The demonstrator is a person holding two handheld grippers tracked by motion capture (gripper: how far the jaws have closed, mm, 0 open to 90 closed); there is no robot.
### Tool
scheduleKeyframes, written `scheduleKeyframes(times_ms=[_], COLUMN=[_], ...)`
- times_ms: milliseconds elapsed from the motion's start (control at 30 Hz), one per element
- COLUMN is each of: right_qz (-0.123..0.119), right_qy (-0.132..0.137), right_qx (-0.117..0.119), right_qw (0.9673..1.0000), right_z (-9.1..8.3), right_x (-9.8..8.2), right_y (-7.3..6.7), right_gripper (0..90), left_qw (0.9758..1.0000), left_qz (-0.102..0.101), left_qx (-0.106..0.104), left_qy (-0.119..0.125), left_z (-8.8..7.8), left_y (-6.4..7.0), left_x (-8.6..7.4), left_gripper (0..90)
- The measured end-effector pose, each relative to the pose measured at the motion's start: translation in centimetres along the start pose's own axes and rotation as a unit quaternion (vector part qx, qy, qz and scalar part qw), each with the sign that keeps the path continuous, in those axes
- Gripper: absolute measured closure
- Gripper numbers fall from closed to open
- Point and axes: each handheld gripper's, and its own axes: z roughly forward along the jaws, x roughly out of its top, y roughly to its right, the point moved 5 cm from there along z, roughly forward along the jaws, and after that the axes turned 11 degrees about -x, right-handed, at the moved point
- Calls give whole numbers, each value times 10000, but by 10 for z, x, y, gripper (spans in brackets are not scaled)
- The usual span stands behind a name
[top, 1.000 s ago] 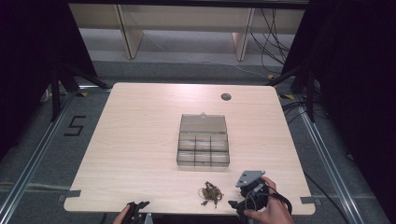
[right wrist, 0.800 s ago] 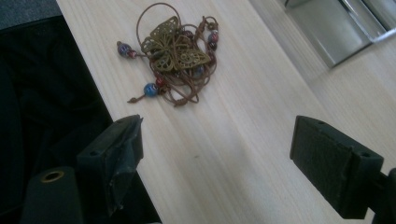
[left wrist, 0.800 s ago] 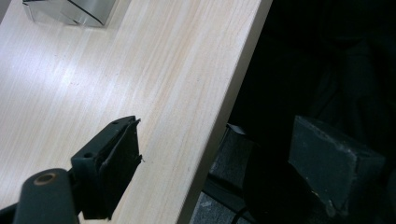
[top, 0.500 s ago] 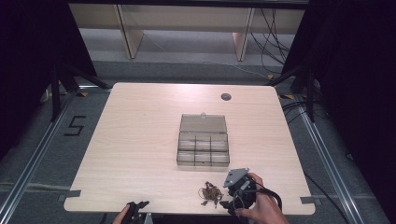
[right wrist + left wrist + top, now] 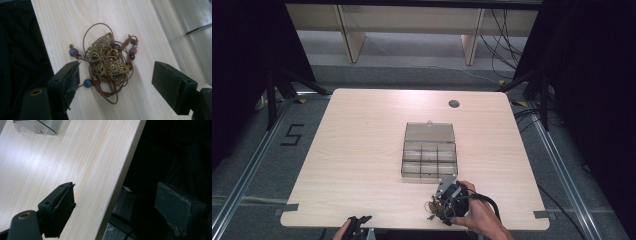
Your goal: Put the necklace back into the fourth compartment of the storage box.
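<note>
**Brass butterfly between wide jaws at the table's near edge**

The right gripper (image 5: 115,82) hangs over a necklace (image 5: 107,62) that lies in a tangle on the pale wood-grain table (image 5: 362,150), close to its near edge. The necklace is a thin brown cord looped loosely around a flat, openwork butterfly of dull brass, strung with small round beads in dark red and blue. The gripper's blocky black jaws stand on either side of the heap, apart from it; they have just been closing a little, and the pads do not press on it. In the high view the person's right hand (image 5: 477,215) holds this gripper just in front of a clear plastic box (image 5: 430,155) with small square compartments and its lid tipped back.

The left gripper (image 5: 107,202) stands open across the table's edge, nothing between its jaws.
</note>
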Motion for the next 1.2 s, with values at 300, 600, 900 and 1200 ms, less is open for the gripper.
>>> scheduleKeyframes(times_ms=[300, 600, 900, 1200], right_qz=[-170, -252, -245, -210], right_qy=[-217, -320, -328, -285], right_qx=[125, 258, 333, 459], right_qw=[9995, 9988, 9986, 9983], right_z=[9, 16, 16, 13], right_x=[5, 10, 11, 17], right_y=[-2, -4, -5, -7], right_gripper=[300, 380, 491, 772], left_qw=[10000, 10000, 9999, 10000], left_qz=[53, 61, 62, 25], left_qx=[17, 18, 18, 10], left_qy=[-55, -76, -77, 10], left_z=[-1, -1, -1, -1], left_y=[-1, -1, -1, 0], left_x=[-1, -1, -1, 0], left_gripper=[157, 157, 157, 157])
